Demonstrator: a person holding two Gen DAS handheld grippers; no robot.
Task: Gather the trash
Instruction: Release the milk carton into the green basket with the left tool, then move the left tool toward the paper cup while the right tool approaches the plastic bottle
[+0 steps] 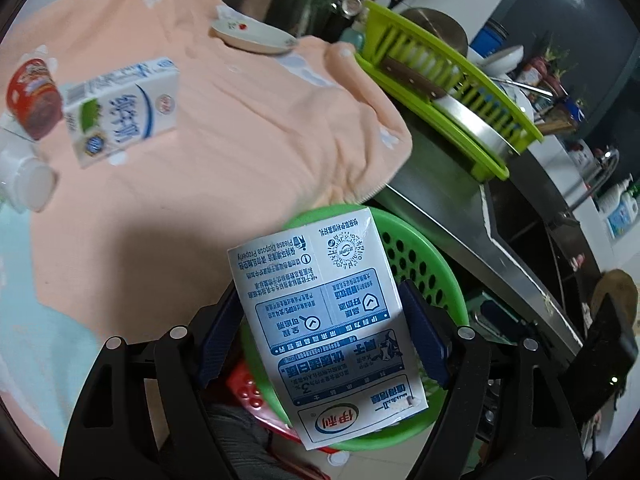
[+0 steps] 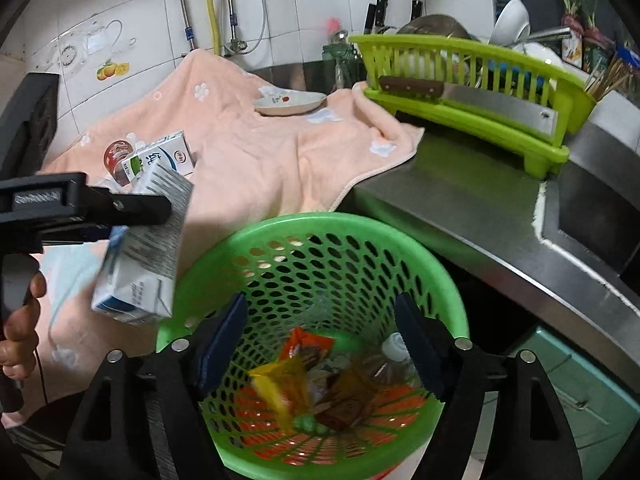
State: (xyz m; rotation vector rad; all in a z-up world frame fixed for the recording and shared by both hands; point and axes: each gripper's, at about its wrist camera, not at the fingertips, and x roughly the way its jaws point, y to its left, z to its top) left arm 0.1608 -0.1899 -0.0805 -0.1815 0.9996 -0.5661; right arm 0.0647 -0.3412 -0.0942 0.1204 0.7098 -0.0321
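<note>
My left gripper holds a flattened milk carton between its blue pads: the carton fills the lower centre of the left wrist view, print upside down, with a pad against each long edge. Below and behind the carton sits the green basket, its perforated wall showing at centre right. In the right wrist view the same carton appears at centre left, tilted, just beside the basket rim.

My right gripper is spread wide with nothing between its pads. It hangs directly over the green basket, which occupies the lower centre of that view. Inside the basket lie an orange wrapper, a yellow wrapper (blurred), and a brown wrapper.

Remaining items lie on the peach towel: a second milk carton at upper left of the left wrist view, touching a red-lidded cup at the left edge. A small dish rests at upper centre. A lime dish rack stands at upper right.
</note>
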